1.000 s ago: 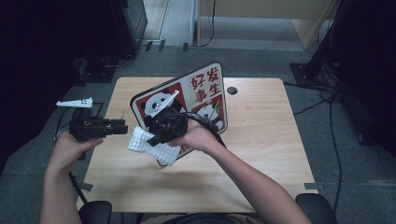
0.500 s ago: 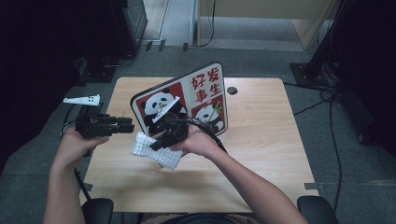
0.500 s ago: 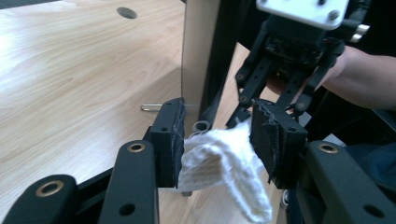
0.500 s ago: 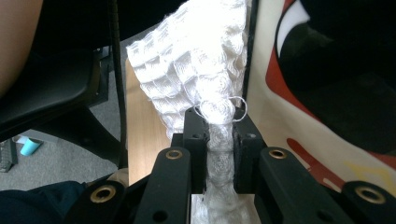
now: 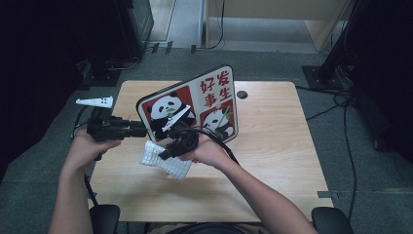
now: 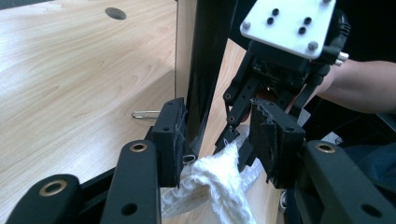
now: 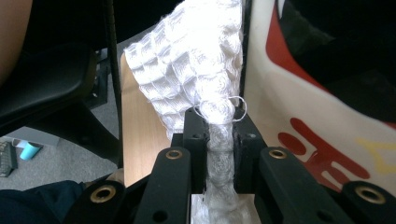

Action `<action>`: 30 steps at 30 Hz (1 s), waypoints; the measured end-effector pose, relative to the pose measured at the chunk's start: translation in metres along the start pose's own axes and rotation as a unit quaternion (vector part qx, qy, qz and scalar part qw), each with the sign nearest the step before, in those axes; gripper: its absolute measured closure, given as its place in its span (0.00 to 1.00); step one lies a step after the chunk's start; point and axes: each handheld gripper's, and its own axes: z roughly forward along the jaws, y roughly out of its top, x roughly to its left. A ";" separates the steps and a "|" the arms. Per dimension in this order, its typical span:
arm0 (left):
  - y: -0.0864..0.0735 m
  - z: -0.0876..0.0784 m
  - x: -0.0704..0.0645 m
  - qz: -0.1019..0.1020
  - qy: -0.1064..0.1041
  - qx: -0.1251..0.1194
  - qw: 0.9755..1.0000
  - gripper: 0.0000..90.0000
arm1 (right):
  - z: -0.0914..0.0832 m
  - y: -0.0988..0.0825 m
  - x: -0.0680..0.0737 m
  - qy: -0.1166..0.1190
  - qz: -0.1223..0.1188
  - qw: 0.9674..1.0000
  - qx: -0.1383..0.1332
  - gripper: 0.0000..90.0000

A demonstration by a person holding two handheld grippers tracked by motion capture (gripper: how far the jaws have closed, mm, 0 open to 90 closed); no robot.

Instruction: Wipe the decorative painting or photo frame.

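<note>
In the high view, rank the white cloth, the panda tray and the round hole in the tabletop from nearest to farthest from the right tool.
1. White cloth: clamped in the right tool, hanging at its left.
2. Panda tray: standing tilted just behind the tool.
3. Round hole: far side of the table, beyond the tray's right edge.

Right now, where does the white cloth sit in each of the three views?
High view: white cloth hangs left of centre, below the right gripper.
Left gripper view: bottom centre, between that gripper's open jaws.
Right gripper view: centre and top, pinched between its jaws.
Shared landmark: the panda board.
</note>
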 end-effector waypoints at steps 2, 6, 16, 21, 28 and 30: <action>0.000 0.002 0.001 -0.002 0.000 0.001 1.000 0.63 | 0.001 -0.002 0.000 -0.003 -0.001 1.000 0.001 0.89; 0.001 0.006 0.003 -0.005 0.004 0.003 1.000 0.65 | 0.003 -0.004 0.000 -0.001 0.004 1.000 0.002 0.89; -0.001 0.018 0.009 -0.021 -0.001 0.013 1.000 0.74 | 0.010 -0.013 -0.004 -0.005 0.000 1.000 0.007 0.89; -0.003 0.022 0.012 -0.029 0.001 0.017 0.999 0.79 | 0.014 -0.019 -0.007 -0.004 0.007 1.000 0.010 0.89; -0.004 0.022 0.014 -0.032 -0.002 0.016 0.999 0.83 | 0.022 -0.032 -0.014 -0.014 0.013 1.000 0.016 0.89; -0.004 0.022 0.014 -0.032 -0.003 0.016 0.999 0.83 | 0.024 -0.034 -0.015 -0.014 0.015 1.000 0.017 0.89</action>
